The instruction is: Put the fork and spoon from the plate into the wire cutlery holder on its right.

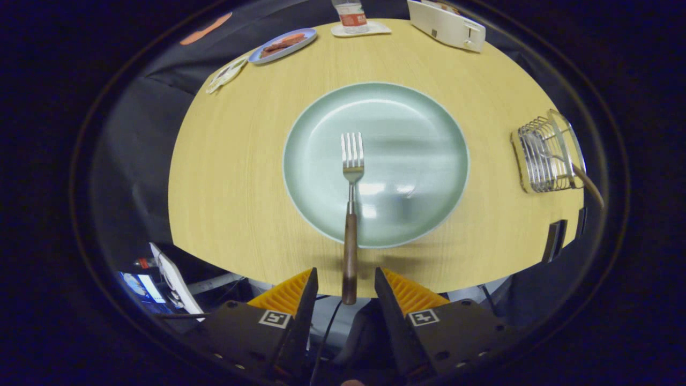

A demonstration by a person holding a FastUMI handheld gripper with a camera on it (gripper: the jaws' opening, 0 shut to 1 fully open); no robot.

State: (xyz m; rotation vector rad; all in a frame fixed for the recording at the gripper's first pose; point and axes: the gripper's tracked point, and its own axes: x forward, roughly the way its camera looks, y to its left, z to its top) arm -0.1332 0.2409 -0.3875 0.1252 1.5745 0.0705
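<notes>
A pale green plate [407,134] lies in the middle of the round wooden table [230,177]. A fork [351,177] with a brown wooden handle rests on it, tines pointing away and the handle reaching over the plate's near rim to the table's edge. My gripper [345,273] is open, and its orange fingers [292,292] stand on either side of the handle's end without touching it. To the right of the plate stands the wire cutlery holder [544,155]. A brown-handled spoon [588,186] sticks out of it.
At the table's far side are a white toaster [447,24], a bottle on a coaster [351,15], a blue plate with food [283,44] and a small packet [228,72]. Below the table's near left edge lie cables and a white device [174,284].
</notes>
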